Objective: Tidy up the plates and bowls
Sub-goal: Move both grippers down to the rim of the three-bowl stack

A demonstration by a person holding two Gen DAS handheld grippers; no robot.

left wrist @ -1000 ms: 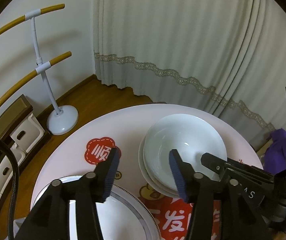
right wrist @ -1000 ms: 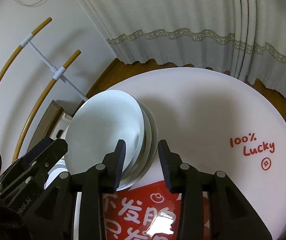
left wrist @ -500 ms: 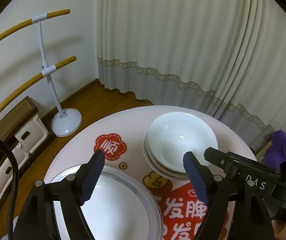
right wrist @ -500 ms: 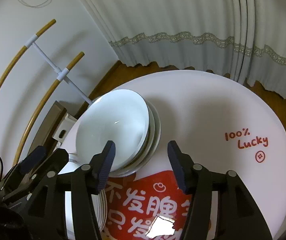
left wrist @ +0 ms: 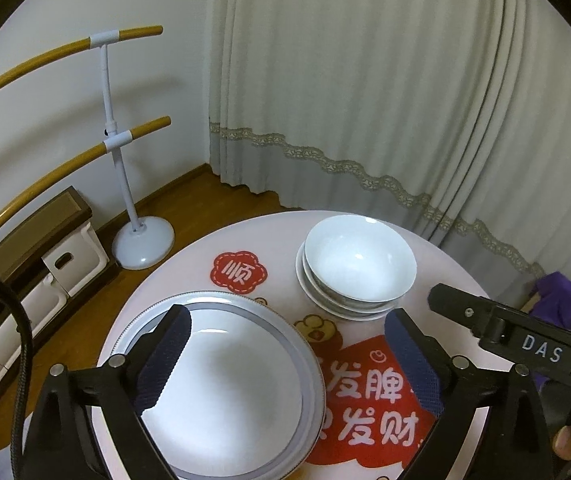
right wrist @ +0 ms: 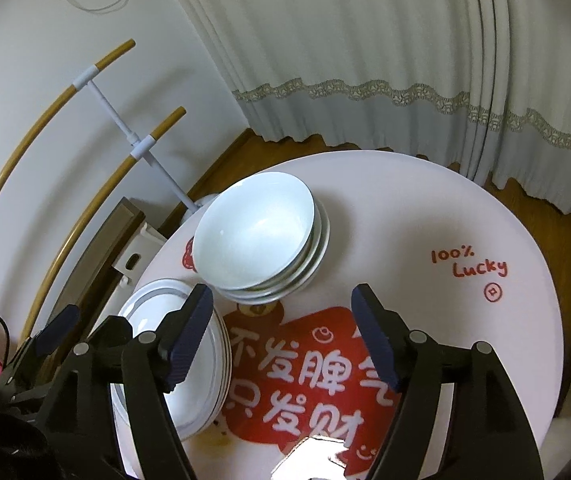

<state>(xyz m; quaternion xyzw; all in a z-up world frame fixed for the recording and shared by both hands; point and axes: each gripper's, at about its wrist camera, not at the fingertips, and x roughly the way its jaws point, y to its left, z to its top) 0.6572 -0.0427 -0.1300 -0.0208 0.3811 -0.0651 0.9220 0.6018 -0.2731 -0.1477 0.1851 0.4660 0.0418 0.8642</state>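
Observation:
A stack of white bowls [left wrist: 359, 266] sits on the round white table [left wrist: 269, 240]; it also shows in the right wrist view [right wrist: 261, 236]. A stack of silver-rimmed white plates [left wrist: 229, 384] lies at the table's near left, also in the right wrist view [right wrist: 201, 392]. My left gripper [left wrist: 289, 364] is open and empty above the plates, short of the bowls. My right gripper [right wrist: 285, 340] is open and empty above the red print, just short of the bowls.
A red printed mat [right wrist: 309, 368] covers the table's near middle. A white stand with curved wooden bars [left wrist: 125, 184] and storage boxes [left wrist: 73, 256] stand on the floor at left. Grey curtains [left wrist: 365, 100] hang behind. A purple cloth [left wrist: 557, 308] lies at right.
Both grippers have opened wide and pulled back and up from the bowl stack, which now stands free on the table.

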